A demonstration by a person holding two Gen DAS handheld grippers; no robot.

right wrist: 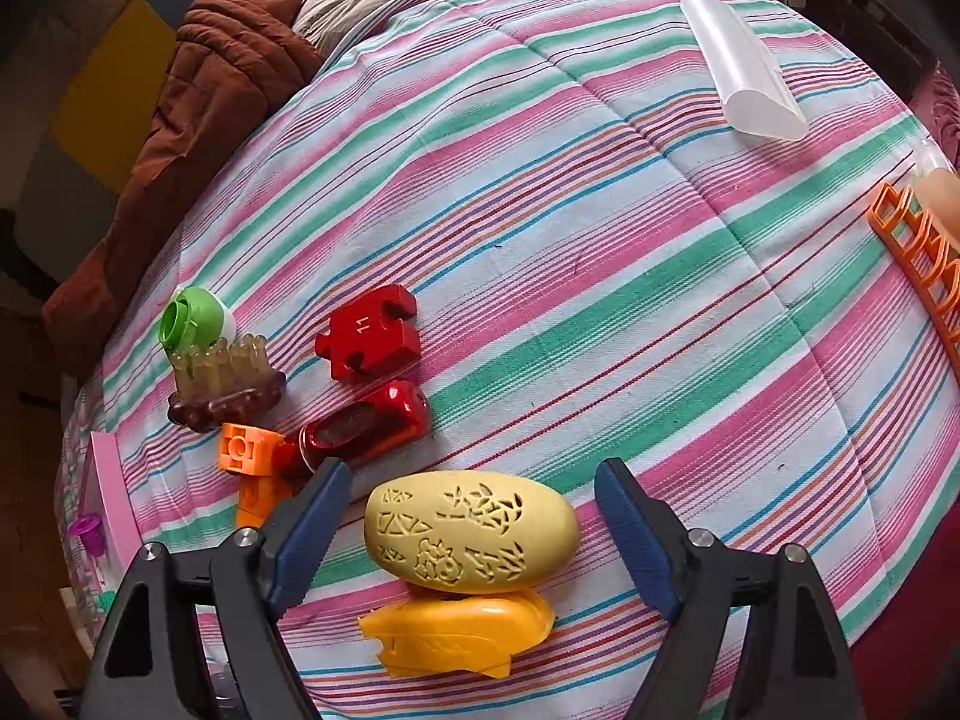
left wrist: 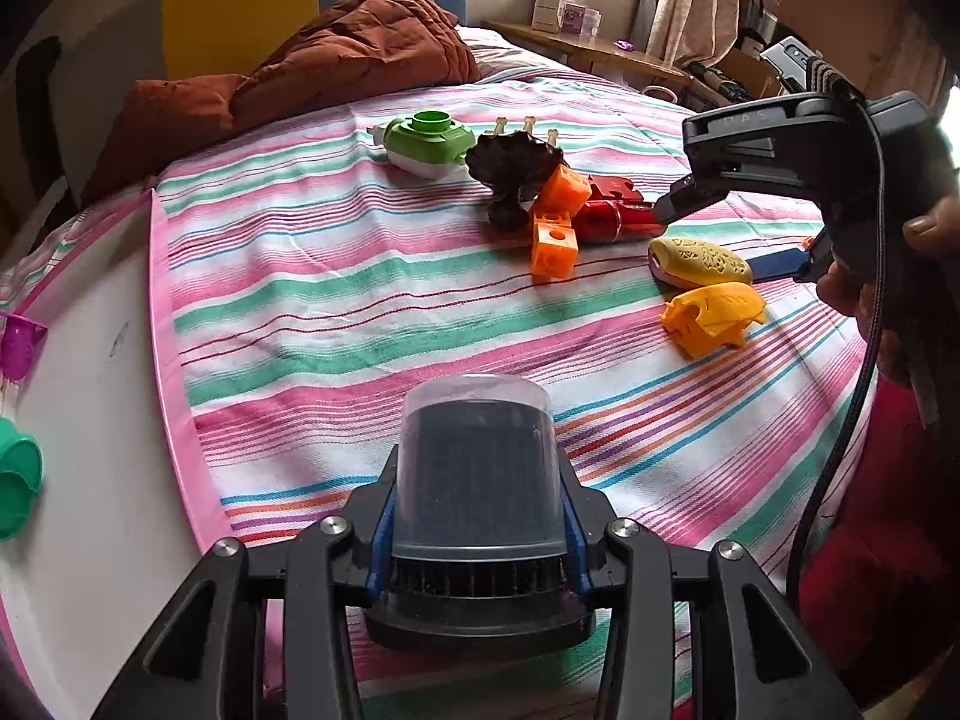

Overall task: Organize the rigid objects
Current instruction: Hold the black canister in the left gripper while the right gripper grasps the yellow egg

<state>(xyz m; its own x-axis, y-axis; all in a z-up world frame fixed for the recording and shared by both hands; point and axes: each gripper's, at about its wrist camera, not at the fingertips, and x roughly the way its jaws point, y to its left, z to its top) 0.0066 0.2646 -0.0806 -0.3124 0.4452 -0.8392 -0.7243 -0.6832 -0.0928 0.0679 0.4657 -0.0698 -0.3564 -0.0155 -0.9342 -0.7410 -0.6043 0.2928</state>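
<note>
Setting: we see a striped bedsheet (right wrist: 600,228) strewn with toys.
Left gripper (left wrist: 477,516): we find it angled down, clamping a capped black cylinder (left wrist: 477,468).
Right gripper (right wrist: 474,516): tilted steeply down, jaws spread, straddling the yellow carved egg (right wrist: 474,531) on the sheet, pads clear of it.

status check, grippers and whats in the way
Left gripper shut on capped black cylinder. Right gripper open astride yellow patterned oval. Orange-yellow shell touching oval.

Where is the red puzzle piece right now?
In the right wrist view the red puzzle piece lies left of centre on the striped bedspread, just above the shiny red cylinder and right of the brown bristle brush.
</note>
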